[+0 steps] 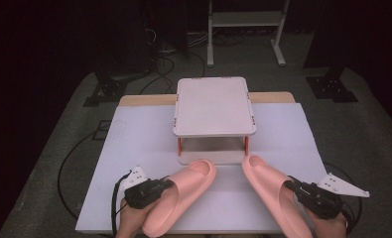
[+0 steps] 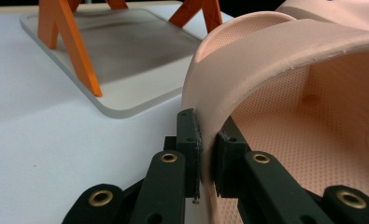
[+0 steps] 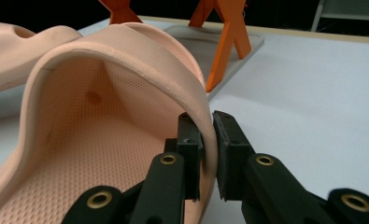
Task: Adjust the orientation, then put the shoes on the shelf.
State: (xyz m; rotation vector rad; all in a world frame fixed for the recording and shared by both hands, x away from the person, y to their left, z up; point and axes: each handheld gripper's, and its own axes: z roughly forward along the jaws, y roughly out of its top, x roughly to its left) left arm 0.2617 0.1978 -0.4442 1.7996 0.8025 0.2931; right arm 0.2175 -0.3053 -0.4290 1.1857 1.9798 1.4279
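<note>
My left gripper [image 1: 166, 184] is clamped on the strap edge of the left slipper [image 1: 181, 198], one black pad outside the band and one inside, as the left gripper view [image 2: 208, 156] shows close up. My right gripper [image 1: 289, 184] pinches the strap edge of the right slipper [image 1: 273, 193] the same way, the soft wall squeezed thin between its pads in the right gripper view [image 3: 208, 154].

Both slippers are pale pink foam, thick and rounded, with a smooth matte outside. Inside, the footbed and the underside of the strap carry a fine dotted grain [image 3: 102, 154]. The strap is one broad arch with a blunt, slightly rough lip [image 2: 285, 60].

Just ahead of my jaws, past the toes, stands a small two-level rack [image 1: 214, 106]: a flat off-white top tray with rounded corners and a shallow rim, a matching base tray [image 2: 126, 70], and slanted orange struts [image 3: 226, 42] between them. The slipper toes lie right at the front edge of that base. Everything rests on a white table cover [image 1: 134, 148], smooth and plain. Beyond the rack, well away from my grippers, are dark cables [image 1: 173, 64] and a pale metal stand [image 1: 245, 29] on the floor.
</note>
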